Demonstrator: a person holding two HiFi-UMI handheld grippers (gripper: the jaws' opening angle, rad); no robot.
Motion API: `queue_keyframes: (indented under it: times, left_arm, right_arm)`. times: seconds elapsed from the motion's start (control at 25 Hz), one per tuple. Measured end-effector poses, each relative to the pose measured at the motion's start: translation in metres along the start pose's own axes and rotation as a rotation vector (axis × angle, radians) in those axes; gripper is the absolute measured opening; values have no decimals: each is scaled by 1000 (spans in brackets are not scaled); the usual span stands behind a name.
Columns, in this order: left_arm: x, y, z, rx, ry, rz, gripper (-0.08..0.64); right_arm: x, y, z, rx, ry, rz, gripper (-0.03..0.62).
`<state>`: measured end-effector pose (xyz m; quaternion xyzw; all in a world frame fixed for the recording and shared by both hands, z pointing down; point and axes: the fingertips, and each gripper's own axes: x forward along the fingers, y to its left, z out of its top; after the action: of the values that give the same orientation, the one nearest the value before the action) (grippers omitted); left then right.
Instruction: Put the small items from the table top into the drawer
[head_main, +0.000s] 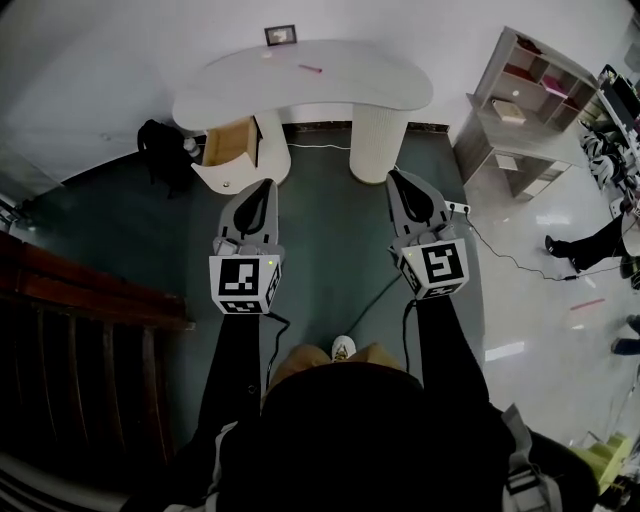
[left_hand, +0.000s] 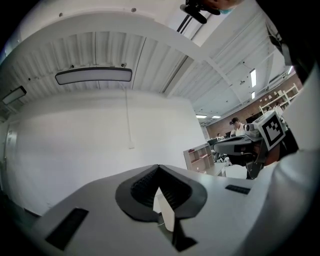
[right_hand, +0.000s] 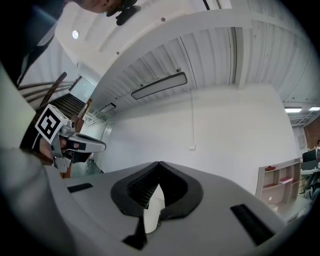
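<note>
The white worktop (head_main: 330, 90) at twelve o'clock bears a pink item (head_main: 310, 68); its drawer (head_main: 228, 142) is tan inside. The left hand-held gripper (head_main: 264, 186) and right hand-held gripper (head_main: 396, 178) are grey with black-and-white square markers.

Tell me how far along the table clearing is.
Done: the drawer stands open. In hand: nothing; the left gripper and right gripper are shut, empty, well short of the table. Left: the pink item on the table top, not yet moved.

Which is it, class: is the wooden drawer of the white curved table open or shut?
Open: the wooden drawer juts out from the white curved table, showing its wooden inside.
</note>
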<state>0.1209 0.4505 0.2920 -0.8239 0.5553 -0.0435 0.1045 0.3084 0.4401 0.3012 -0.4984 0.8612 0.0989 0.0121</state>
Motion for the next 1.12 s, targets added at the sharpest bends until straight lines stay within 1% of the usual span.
queue_keyframes:
  times: [0.2, 0.36, 0.6, 0.92, 1.12]
  left_arm:
    - [7, 2, 7, 4, -20, -4, 9]
    - [10, 7, 10, 8, -23, -8, 9]
    - [30, 28, 3, 2, -13, -11, 9]
    - [94, 81, -7, 11, -28, -37, 9]
    - [144, 131, -14, 1, -27, -50, 9]
  right_arm:
    - [3, -5, 3, -6, -10, -2, 28]
    - [9, -8, 5, 11, -17, -13, 28]
    - [36, -8, -2, 16, -3, -7, 28]
    - [116, -20, -18, 24, 2, -29, 28]
    - [186, -25, -21, 24, 12, -33, 28]
